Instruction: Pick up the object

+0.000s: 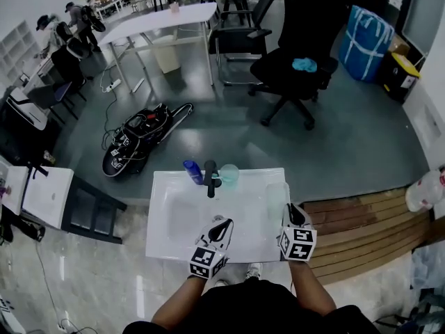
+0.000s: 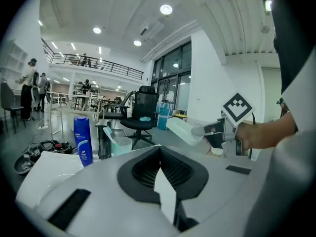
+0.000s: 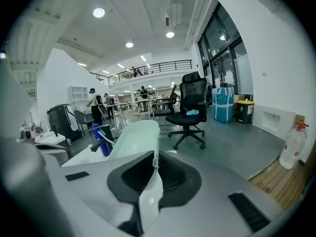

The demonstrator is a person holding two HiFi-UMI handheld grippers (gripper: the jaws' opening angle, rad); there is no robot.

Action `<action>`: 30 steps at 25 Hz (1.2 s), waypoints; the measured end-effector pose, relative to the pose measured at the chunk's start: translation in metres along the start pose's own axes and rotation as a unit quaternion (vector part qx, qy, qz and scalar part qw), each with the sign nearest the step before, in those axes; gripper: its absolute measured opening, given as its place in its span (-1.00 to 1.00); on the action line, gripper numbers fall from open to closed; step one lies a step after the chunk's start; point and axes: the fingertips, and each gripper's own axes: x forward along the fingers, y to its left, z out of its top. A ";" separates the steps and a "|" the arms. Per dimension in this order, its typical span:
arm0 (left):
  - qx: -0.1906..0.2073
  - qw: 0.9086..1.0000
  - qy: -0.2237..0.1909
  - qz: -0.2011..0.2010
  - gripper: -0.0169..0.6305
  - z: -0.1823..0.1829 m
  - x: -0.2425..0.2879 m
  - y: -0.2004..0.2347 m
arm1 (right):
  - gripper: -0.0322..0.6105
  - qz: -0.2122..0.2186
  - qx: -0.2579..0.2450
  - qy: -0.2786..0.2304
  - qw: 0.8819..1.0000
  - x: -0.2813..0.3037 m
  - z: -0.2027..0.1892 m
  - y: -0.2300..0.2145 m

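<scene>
A pale, translucent oblong plastic box (image 3: 132,141) is clamped at its near rim by my right gripper (image 3: 155,158). It is tilted up above the right side of the white basin top (image 1: 174,221). The head view shows the box (image 1: 276,200) just ahead of the right gripper (image 1: 295,221). From the left gripper view, the box (image 2: 183,131) sticks out leftward from the right gripper (image 2: 217,131). My left gripper (image 2: 160,154) is shut with nothing in it and hovers over the basin's front middle (image 1: 222,225).
At the basin's far edge stand a blue bottle (image 1: 192,172), a dark faucet (image 1: 211,177) and a green cup (image 1: 228,175) with a toothbrush. Beyond are a black office chair (image 1: 295,54), a bag on the floor (image 1: 139,138) and wooden decking (image 1: 368,228) to the right.
</scene>
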 end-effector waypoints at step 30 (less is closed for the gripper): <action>0.010 0.999 -0.049 0.008 -0.91 0.034 -0.038 0.003 | -0.79 0.032 -0.001 -0.094 0.995 -0.062 0.062 0.044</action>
